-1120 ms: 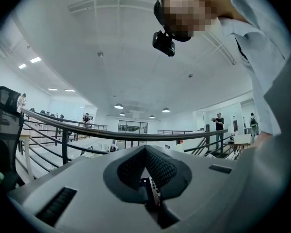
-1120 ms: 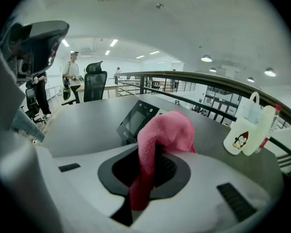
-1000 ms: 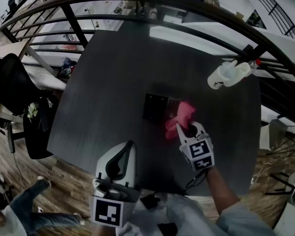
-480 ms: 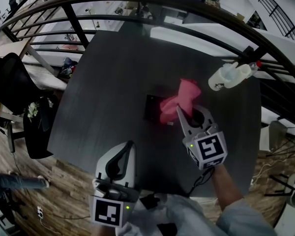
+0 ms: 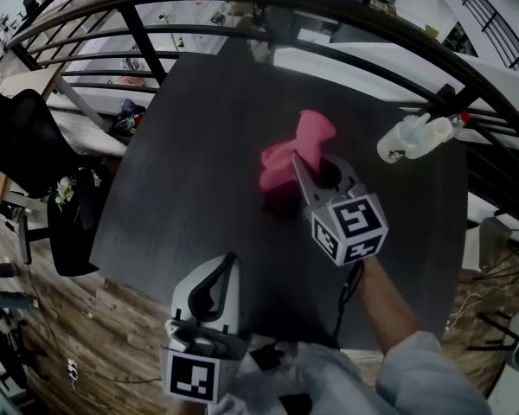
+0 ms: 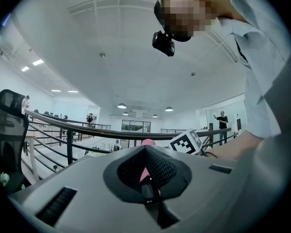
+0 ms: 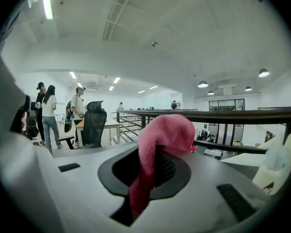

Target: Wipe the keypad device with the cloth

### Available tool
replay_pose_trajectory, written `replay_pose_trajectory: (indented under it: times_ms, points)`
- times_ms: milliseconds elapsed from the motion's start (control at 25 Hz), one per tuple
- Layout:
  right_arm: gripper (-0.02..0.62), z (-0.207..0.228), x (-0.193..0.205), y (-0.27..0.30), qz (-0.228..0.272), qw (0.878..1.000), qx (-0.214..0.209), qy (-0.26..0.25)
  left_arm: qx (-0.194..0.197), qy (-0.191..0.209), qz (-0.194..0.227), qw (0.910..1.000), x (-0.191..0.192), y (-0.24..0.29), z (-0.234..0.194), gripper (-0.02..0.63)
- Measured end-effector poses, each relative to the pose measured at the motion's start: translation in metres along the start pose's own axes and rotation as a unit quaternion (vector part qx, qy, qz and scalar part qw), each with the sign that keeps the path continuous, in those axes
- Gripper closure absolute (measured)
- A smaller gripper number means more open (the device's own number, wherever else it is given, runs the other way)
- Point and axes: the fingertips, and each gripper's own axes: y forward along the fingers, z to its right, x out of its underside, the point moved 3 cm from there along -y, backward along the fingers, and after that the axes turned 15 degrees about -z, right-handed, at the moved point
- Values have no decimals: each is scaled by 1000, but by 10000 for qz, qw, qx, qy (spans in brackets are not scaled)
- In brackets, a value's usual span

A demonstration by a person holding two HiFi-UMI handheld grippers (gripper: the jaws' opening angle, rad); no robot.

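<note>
Looking down in the head view, my right gripper (image 5: 304, 168) is clamped on the pink cloth (image 5: 292, 152), just above frame centre. The cloth's long axis runs lower left to upper right, covering the keypad device (image 5: 282, 204) except for a dark edge. Bare table (image 5: 190, 145) lies to the left, and a white bottle (image 5: 411, 137) sits well apart at upper right. My left gripper (image 5: 227, 262) hangs at lower left.

In the left gripper view, its jaws are together on nothing.

In the right gripper view, the cloth (image 7: 162, 132) rises upright between the jaws, its top flopping right.
</note>
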Motion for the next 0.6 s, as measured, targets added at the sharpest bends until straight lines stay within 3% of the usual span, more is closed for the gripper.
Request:
replay_pose_trajectory:
  times_ms: [280,600]
  points:
    - [557,6,24,27,-370,9989,-13,278,-50,-32,-31,10000,3,-3,-3,594]
    - [557,37,56,15,-735,9961,271,395,61,-11,-32,10000,3,3,5,594]
